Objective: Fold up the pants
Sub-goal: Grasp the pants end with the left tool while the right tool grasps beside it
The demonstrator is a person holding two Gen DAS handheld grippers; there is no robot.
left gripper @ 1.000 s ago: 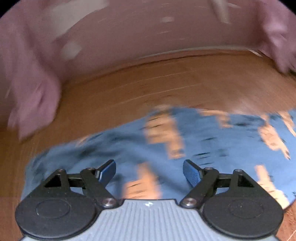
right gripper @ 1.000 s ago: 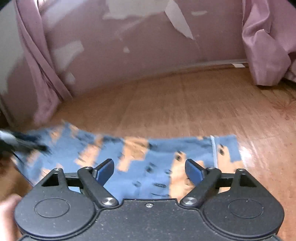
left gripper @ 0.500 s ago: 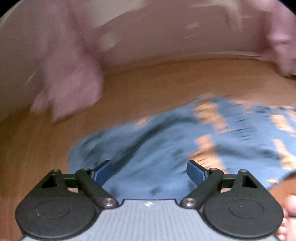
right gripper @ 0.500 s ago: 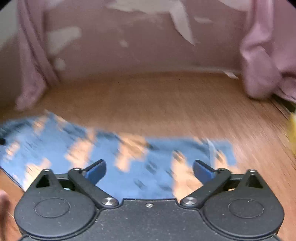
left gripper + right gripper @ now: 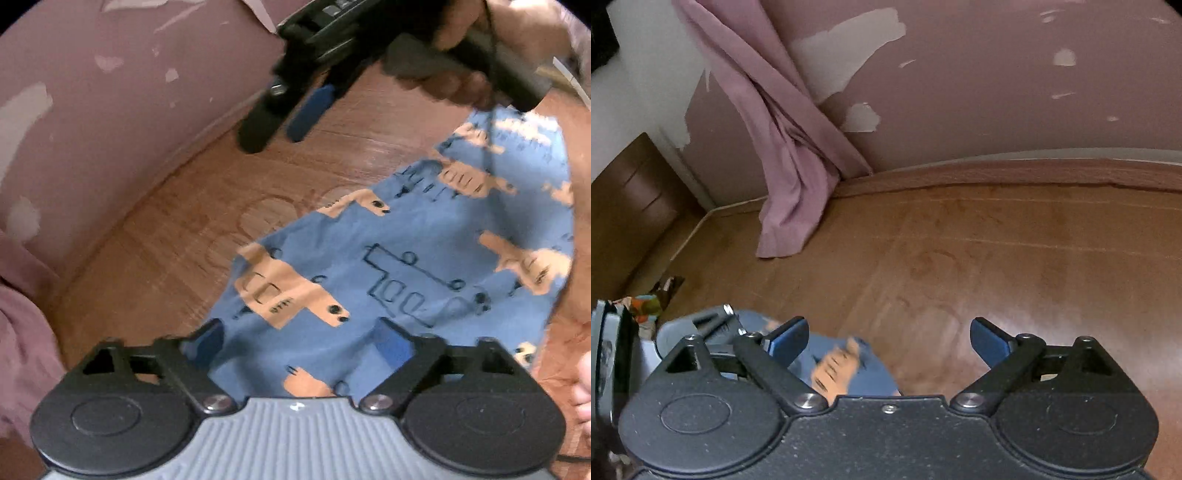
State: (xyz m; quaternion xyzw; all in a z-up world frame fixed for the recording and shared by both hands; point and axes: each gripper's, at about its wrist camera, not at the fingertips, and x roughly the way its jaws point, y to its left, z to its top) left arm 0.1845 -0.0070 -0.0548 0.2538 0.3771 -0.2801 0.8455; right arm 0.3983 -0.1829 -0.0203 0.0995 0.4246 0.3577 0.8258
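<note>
Pants: the blue pants (image 5: 406,258) with tan truck prints lie spread on the wooden floor (image 5: 184,221), rumpled near the bottom edge, one end running off toward the right of the left wrist view
Left gripper: the left gripper (image 5: 299,343) hangs low over the near edge of the cloth, jaws wide apart, nothing between them
Right gripper: the right gripper (image 5: 888,341) is up over bare floor, jaws wide and empty, only a corner of the pants just under its left finger; in the left wrist view it shows up top, held in a hand (image 5: 480,40)
Risk, missed edge: the right one looks set well off the fabric, so a close here would likely catch nothing
Risk, single layer: the cloth under the left looks bunched, so a pinch could take one ply and drag the fold crooked
Risk, collision: the two tools sit near each other, so they could knock together
Surroundings: pink curtain (image 5: 783,147) and wall (image 5: 997,74), well apart from the work
</note>
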